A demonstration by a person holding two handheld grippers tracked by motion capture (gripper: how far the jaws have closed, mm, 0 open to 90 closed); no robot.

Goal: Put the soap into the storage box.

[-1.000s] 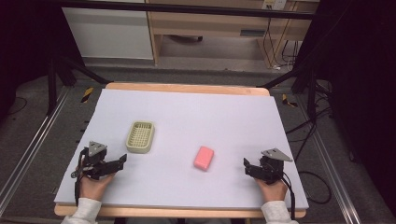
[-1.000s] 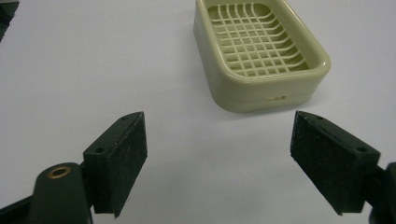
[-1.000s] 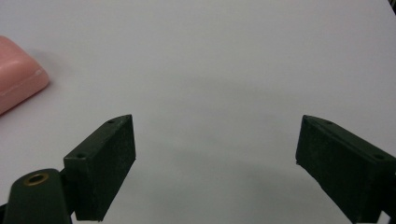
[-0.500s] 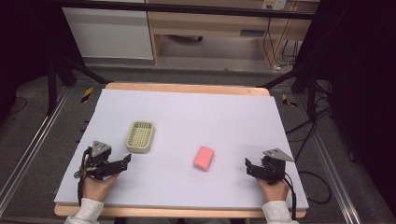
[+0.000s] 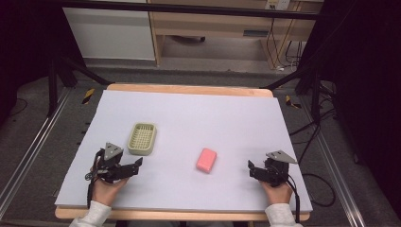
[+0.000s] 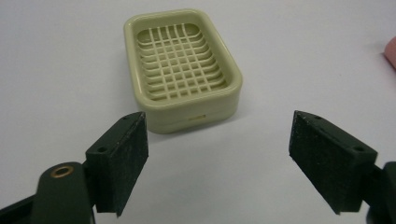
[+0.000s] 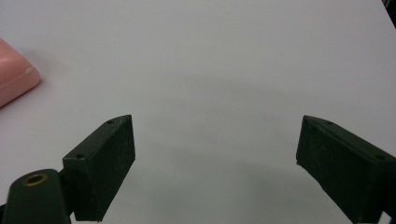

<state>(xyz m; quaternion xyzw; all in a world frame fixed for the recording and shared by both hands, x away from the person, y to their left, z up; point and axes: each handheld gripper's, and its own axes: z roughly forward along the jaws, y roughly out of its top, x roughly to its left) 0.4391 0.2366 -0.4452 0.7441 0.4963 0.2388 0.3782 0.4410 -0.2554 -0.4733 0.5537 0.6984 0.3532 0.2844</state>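
We find no text, label, brand, number or sign that we can read anywhere in these pictures, not even on the pale shelving behind.

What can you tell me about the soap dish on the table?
The soap dish is a pale yellow-green rounded rectangle that looks like plastic, with a raised rim and a slotted grid insert as its floor. A seam runs round its side wall, so it seems to be two stacked parts. It sits upright and empty on the white table, left of centre. Nothing touches it: the left gripper faces it from just short, jaws open, and the pink soap lies apart to its right.
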